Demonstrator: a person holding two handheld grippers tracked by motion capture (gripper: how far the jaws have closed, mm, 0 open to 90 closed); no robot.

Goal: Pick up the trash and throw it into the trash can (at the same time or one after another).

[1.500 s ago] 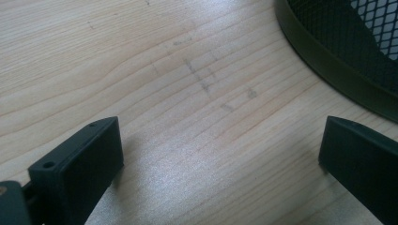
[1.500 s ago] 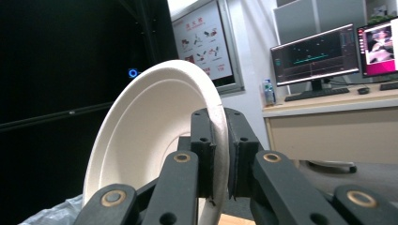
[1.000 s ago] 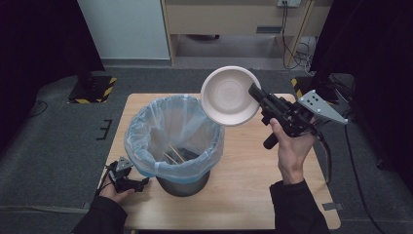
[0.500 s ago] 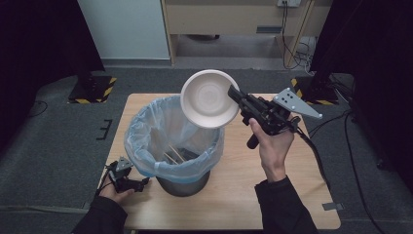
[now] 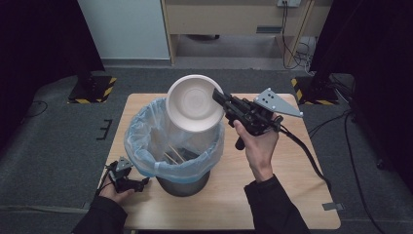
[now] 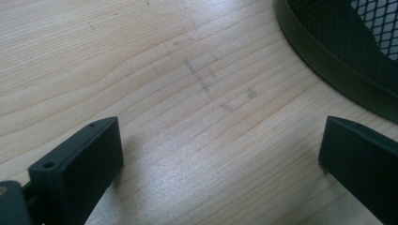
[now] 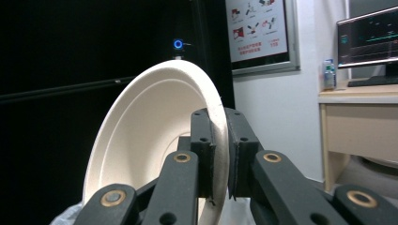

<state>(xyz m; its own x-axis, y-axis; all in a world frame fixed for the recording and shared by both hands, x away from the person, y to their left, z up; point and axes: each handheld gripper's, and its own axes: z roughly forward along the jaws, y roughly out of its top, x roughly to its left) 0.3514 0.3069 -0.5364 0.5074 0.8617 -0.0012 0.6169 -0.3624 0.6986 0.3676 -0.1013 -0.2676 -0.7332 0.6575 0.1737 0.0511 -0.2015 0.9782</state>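
Observation:
A white paper bowl (image 5: 195, 103) hangs tilted on its edge over the far right side of a bin lined with a pale blue bag (image 5: 141, 156). My right gripper (image 5: 217, 97) is shut on the bowl's rim. In the right gripper view the rim (image 7: 213, 117) is pinched between the two pads. Thin wooden sticks (image 5: 173, 157) lie inside the bin. My left gripper (image 5: 141, 183) rests on the wooden table (image 5: 292, 185) at the bin's near left. Its jaws (image 6: 220, 145) stand wide open with bare wood between them, next to the bin's dark mesh base (image 6: 338, 51).
The right gripper's cable (image 5: 307, 156) trails across the table's right half and off its edge. Yellow-and-black striped stand feet (image 5: 92, 92) sit on the floor beyond the table's far corners. A wooden cabinet (image 5: 234, 19) stands farther back.
My right gripper has carried the bowl leftward, from beyond the bin's right side to over its opening. The left gripper has stayed where it was.

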